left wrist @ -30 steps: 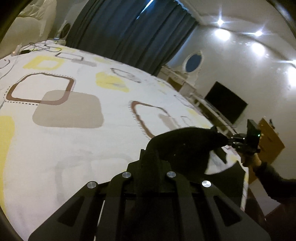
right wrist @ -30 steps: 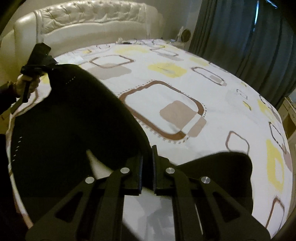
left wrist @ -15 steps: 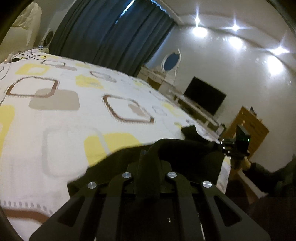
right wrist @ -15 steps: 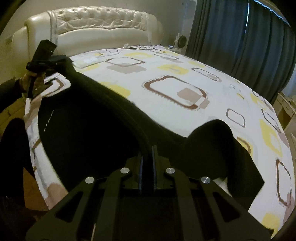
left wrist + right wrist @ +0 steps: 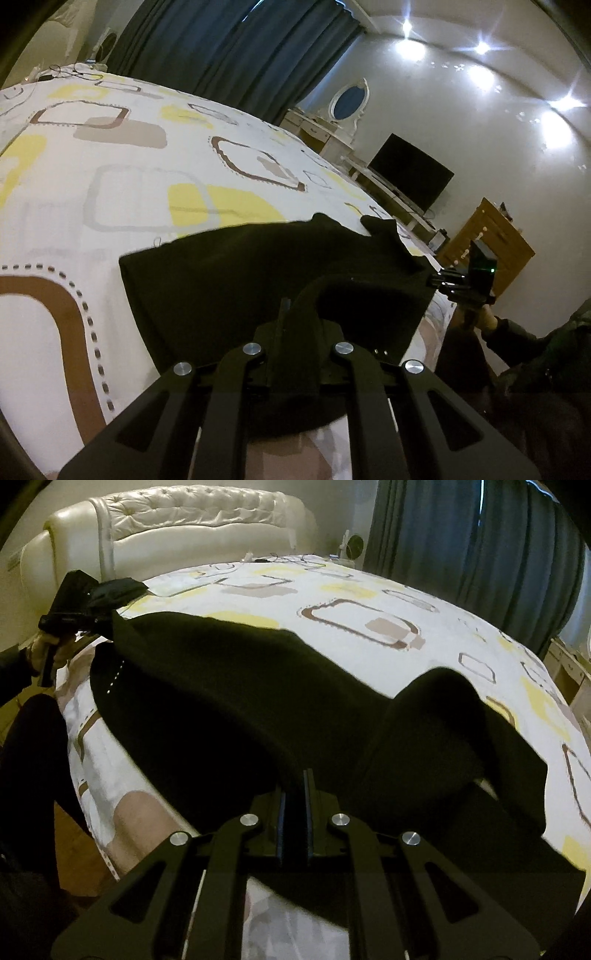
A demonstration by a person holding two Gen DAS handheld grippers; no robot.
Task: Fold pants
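Pinching the black pants (image 5: 229, 701), left tool (image 5: 295, 314) and right tool (image 5: 294, 786) are clamped shut on fabric.

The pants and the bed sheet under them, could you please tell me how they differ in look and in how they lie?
The pants are plain black; the bed sheet is white with yellow, brown and grey rounded squares. The pants are bunched, with a raised fold near one end, while the bed sheet lies smooth. The pants are gripped at each end by a shut hand-held gripper, the left and the right; the bed sheet is not. Both are cloth.
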